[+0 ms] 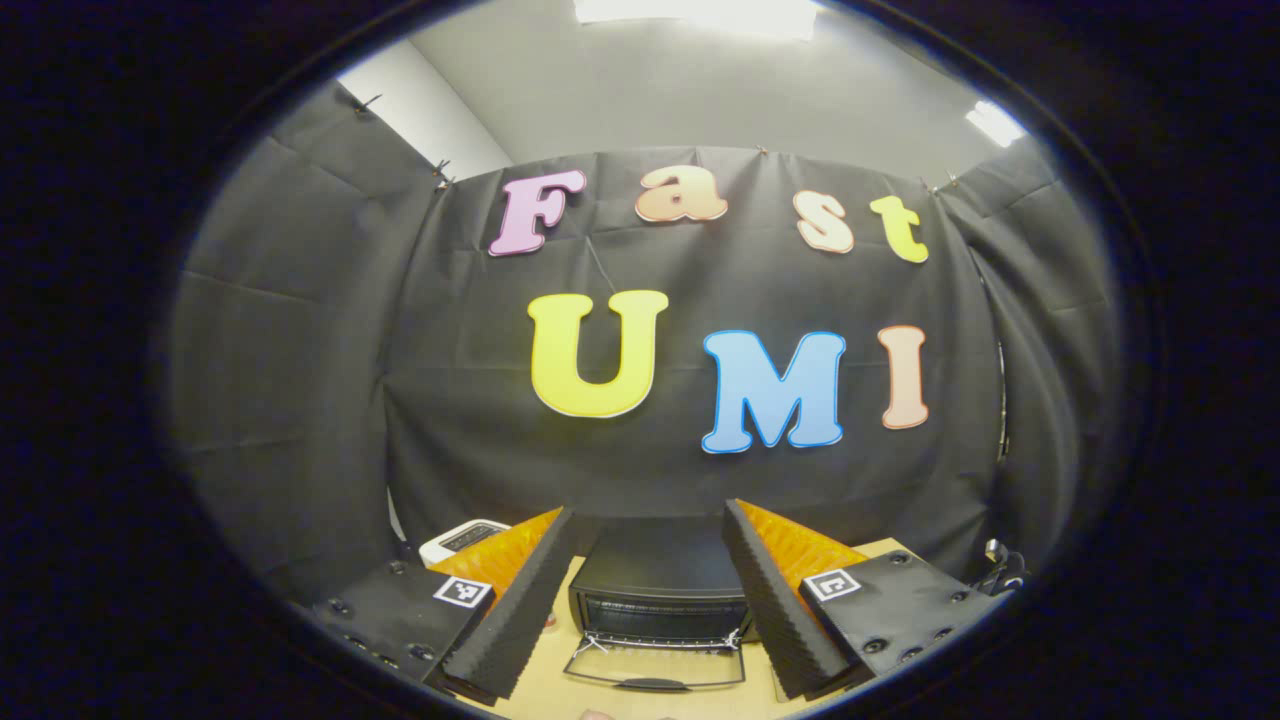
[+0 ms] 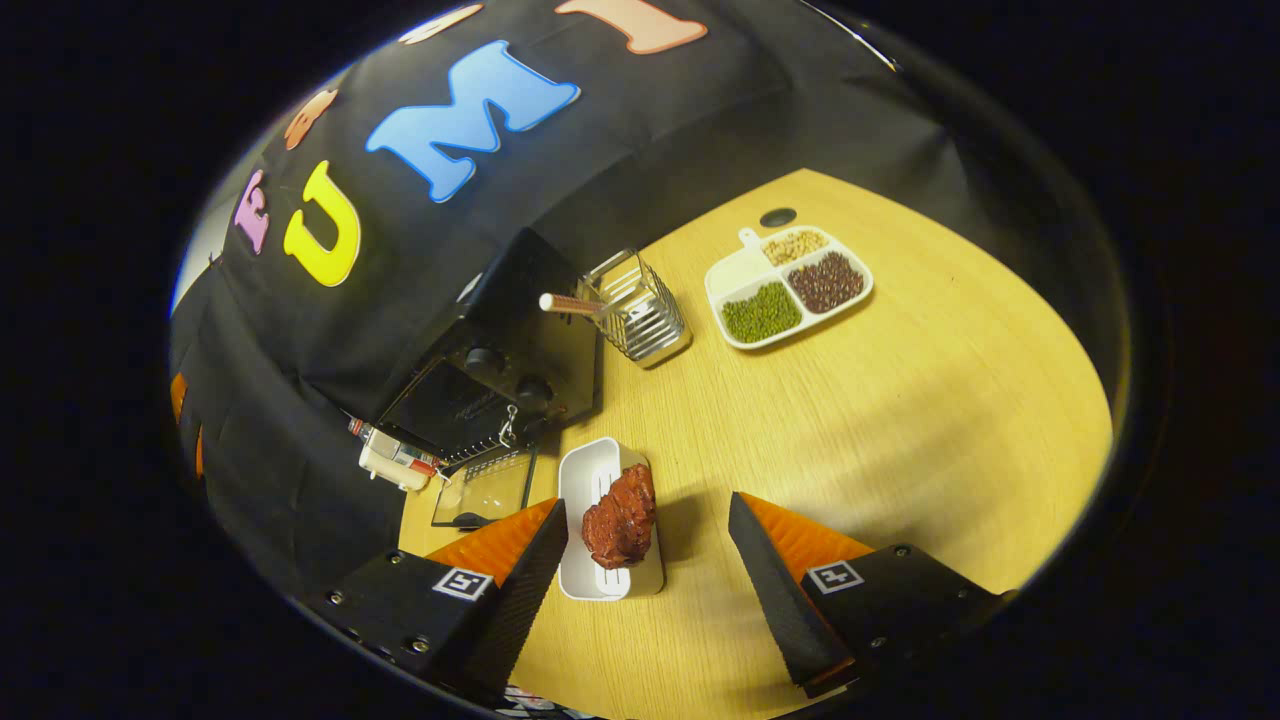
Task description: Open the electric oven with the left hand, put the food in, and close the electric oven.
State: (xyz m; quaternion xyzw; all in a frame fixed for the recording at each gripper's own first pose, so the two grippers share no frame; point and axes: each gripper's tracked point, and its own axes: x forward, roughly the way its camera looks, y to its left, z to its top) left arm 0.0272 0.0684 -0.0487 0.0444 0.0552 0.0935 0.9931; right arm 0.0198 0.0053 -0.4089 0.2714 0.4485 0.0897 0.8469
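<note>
Black cloth walls close in a wooden table (image 2: 900,420); ceiling lights at 12 o'clock in the left gripper view.

Left gripper view: left gripper (image 1: 648,610) held up off the table, fingers (image 1: 520,610) spread wide, nothing between them. Oven (image 1: 660,590) sits at 6 o'clock, framed in the gap between the fingers but farther off, no contact. Oven door (image 1: 655,665) is dropped open, lying flat toward the camera, handle at its near edge. White appliance (image 1: 462,538) at 7 o'clock behind the left finger, partly hidden.

Right gripper view: right gripper (image 2: 648,560) hovers over the table, fingers (image 2: 525,590) wide apart, gripping nothing. White tray (image 2: 585,480) lies between the fingers, nearer the one on the picture's left, not touched as far as I can tell. Dark red chunk of meat (image 2: 620,515) rests on the tray. Oven (image 2: 500,360) at 10 o'clock from the tray, two knobs on its front, door (image 2: 485,490) folded down just beside the tray's far end. Small white bottle-like item (image 2: 395,462) at 9 o'clock by the door; can't tell what it is. Wire rack (image 2: 635,305) at 12 o'clock, touching or just beside the oven's side, with a stick (image 2: 570,303) poking out. Divided dish (image 2: 785,285) at 1 o'clock, well apart from the tray, holding green, dark red and tan beans. Small dark spot (image 2: 777,217) on the table just past the dish.
</note>
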